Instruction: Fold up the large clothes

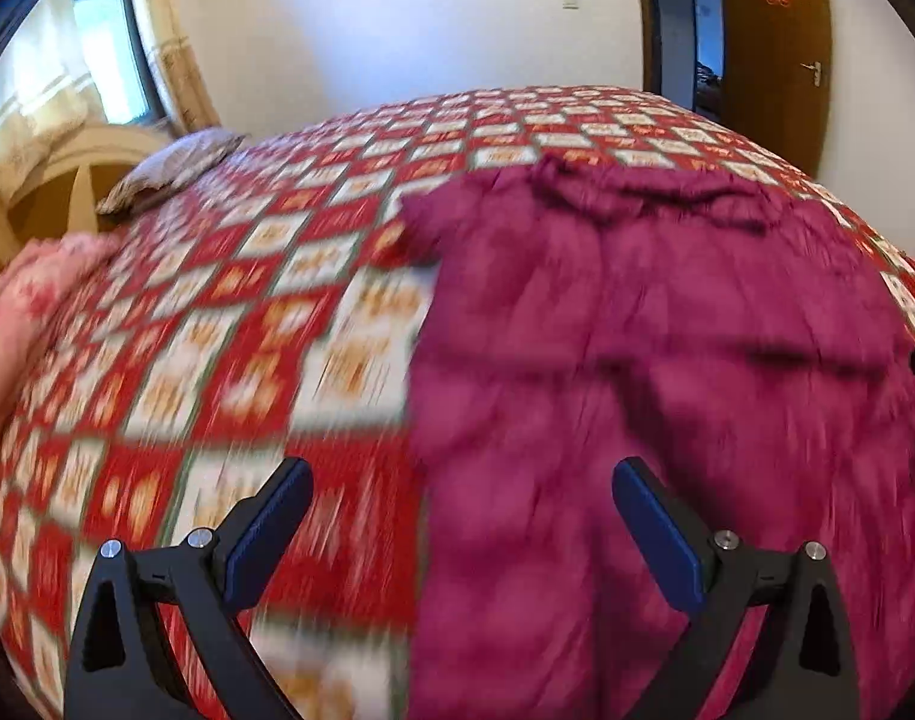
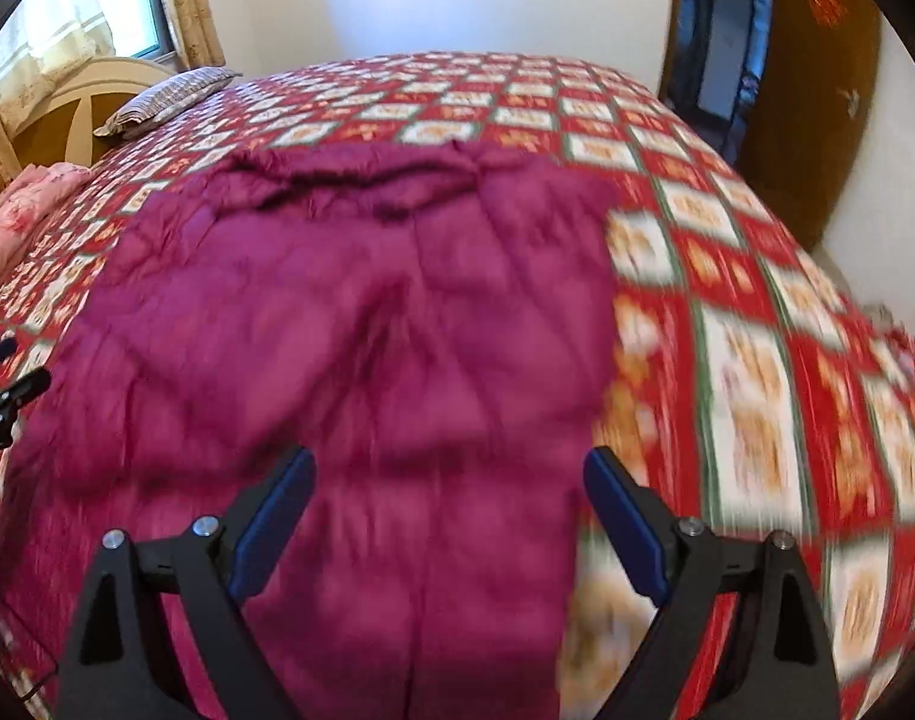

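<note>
A large magenta padded garment (image 1: 667, 360) (image 2: 349, 348) lies spread on a bed with a red and white checked bedspread (image 1: 247, 312) (image 2: 727, 330). My left gripper (image 1: 462, 480) hangs above the garment's left edge, open, with nothing between its blue pads. My right gripper (image 2: 450, 468) hovers over the garment's right part, open and holding nothing. At the left edge of the right wrist view, the left gripper's fingers (image 2: 13, 390) show. Both views are blurred by motion.
A striped pillow (image 1: 175, 165) (image 2: 163, 99) and a pink floral quilt (image 1: 19, 324) (image 2: 19, 210) lie at the bed's head on the left. A cream headboard (image 2: 67, 114), a curtained window (image 1: 109, 42), a white wall and a brown door (image 1: 775, 42) surround the bed.
</note>
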The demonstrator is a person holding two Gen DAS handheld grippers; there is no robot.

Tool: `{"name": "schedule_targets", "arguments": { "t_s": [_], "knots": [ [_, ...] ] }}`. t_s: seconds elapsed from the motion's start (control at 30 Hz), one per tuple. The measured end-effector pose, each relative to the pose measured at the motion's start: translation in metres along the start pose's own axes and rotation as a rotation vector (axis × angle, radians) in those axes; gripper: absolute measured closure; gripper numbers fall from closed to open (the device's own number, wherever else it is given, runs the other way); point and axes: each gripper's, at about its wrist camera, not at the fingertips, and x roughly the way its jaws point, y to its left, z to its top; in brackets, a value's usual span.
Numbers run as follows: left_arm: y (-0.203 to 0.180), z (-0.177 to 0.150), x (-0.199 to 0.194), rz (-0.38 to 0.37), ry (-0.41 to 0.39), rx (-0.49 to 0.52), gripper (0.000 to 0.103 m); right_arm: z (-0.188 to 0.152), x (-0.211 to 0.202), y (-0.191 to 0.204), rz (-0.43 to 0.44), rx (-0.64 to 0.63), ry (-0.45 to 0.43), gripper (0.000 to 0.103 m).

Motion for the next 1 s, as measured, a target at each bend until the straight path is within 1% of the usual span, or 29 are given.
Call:
{"name": "schedule_targets", "arguments": {
  "t_s": [0.1, 0.2, 0.37, 0.5, 0.67, 0.73, 0.77, 0.8, 0.83, 0.9, 0.93, 0.97, 1.0],
  "knots": [
    [0.014, -0.031, -0.018, -0.022, 0.014, -0.036, 0.003, -0.03, -0.012, -0.002, -0.033, 0.016, 0.013, 0.009],
    [0.02, -0.059, -0.033, -0.033, 0.017, -0.039, 0.003, -0.055, -0.024, 0.0, -0.065, 0.019, 0.009, 0.009],
    [0.021, -0.094, -0.052, -0.055, 0.021, -0.039, 0.003, -0.093, -0.048, -0.001, -0.064, 0.071, -0.006, 0.009],
    [0.018, -0.112, -0.065, -0.069, 0.013, -0.043, 0.003, -0.116, -0.066, -0.002, -0.065, 0.087, -0.017, 0.009],
    [0.01, -0.122, -0.069, -0.089, 0.024, -0.03, 0.003, -0.144, -0.081, 0.0, -0.041, 0.109, -0.029, 0.009],
    [0.009, -0.125, -0.069, -0.098, 0.033, -0.037, 0.003, -0.153, -0.082, 0.002, -0.033, 0.11, -0.026, 0.014],
    [0.008, -0.127, -0.068, -0.102, 0.04, -0.039, 0.003, -0.159, -0.083, 0.003, -0.025, 0.112, -0.022, 0.016],
    [0.008, -0.129, -0.068, -0.105, 0.048, -0.04, 0.007, -0.163, -0.084, 0.004, -0.019, 0.112, -0.021, 0.016],
    [0.008, -0.131, -0.067, -0.113, 0.058, -0.04, 0.013, -0.167, -0.084, 0.004, -0.012, 0.11, -0.02, 0.018],
    [0.007, -0.136, -0.068, -0.134, 0.073, -0.043, 0.018, -0.169, -0.086, 0.003, 0.0, 0.115, -0.025, 0.021],
    [0.007, -0.138, -0.069, -0.134, 0.072, -0.044, 0.02, -0.17, -0.087, 0.003, 0.008, 0.12, -0.027, 0.024],
    [0.005, -0.139, -0.071, -0.135, 0.071, -0.038, 0.021, -0.17, -0.086, 0.001, 0.017, 0.129, -0.029, 0.025],
    [0.003, -0.14, -0.072, -0.142, 0.071, -0.031, 0.026, -0.171, -0.086, 0.0, 0.026, 0.138, -0.029, 0.026]
  ]
}}
